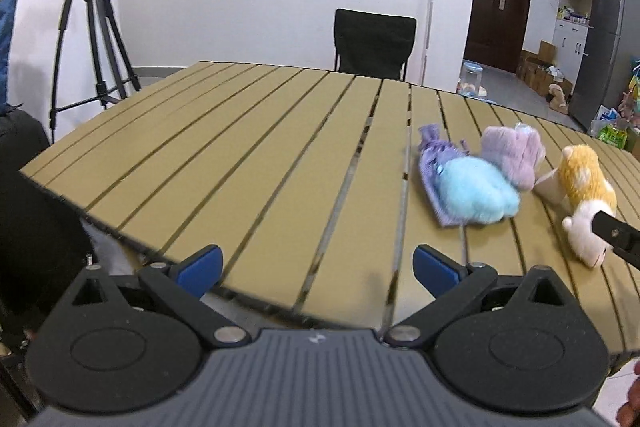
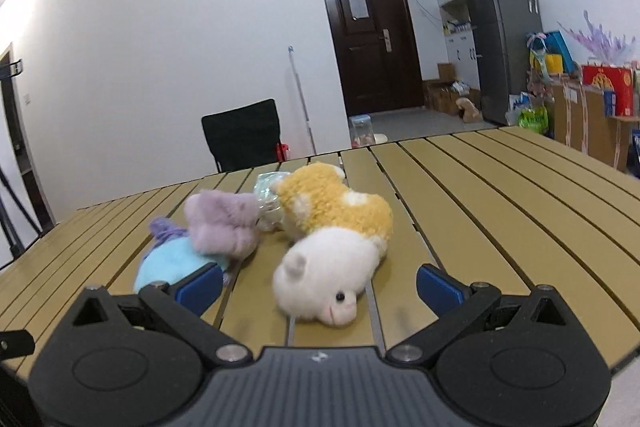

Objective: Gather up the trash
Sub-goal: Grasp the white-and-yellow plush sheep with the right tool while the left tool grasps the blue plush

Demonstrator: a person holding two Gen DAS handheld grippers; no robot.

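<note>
Right claw point(image 2: 319, 285) wide open, empty, orange-and-white plush toy point(image 2: 332, 247) on the slatted table point(image 2: 480, 195) between its fingertips.

Three plush toys point(image 2: 256, 239) are clustered on the slatted table point(image 2: 480, 195), a crumpled wrapper point(image 2: 267, 205) tucked between them. A chair point(image 2: 240, 135) is placed behind the table; a tripod point(image 1: 90, 19) is stood far left.

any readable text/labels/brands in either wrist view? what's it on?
None can be read.
Paper sheet on the dark door: blurred.
Magnets and stickers on the grey fridge: too small.
Red box at right: print blurred.
Small emblem on the right gripper body: no letters.
Plush toys: no tags visible.
</note>
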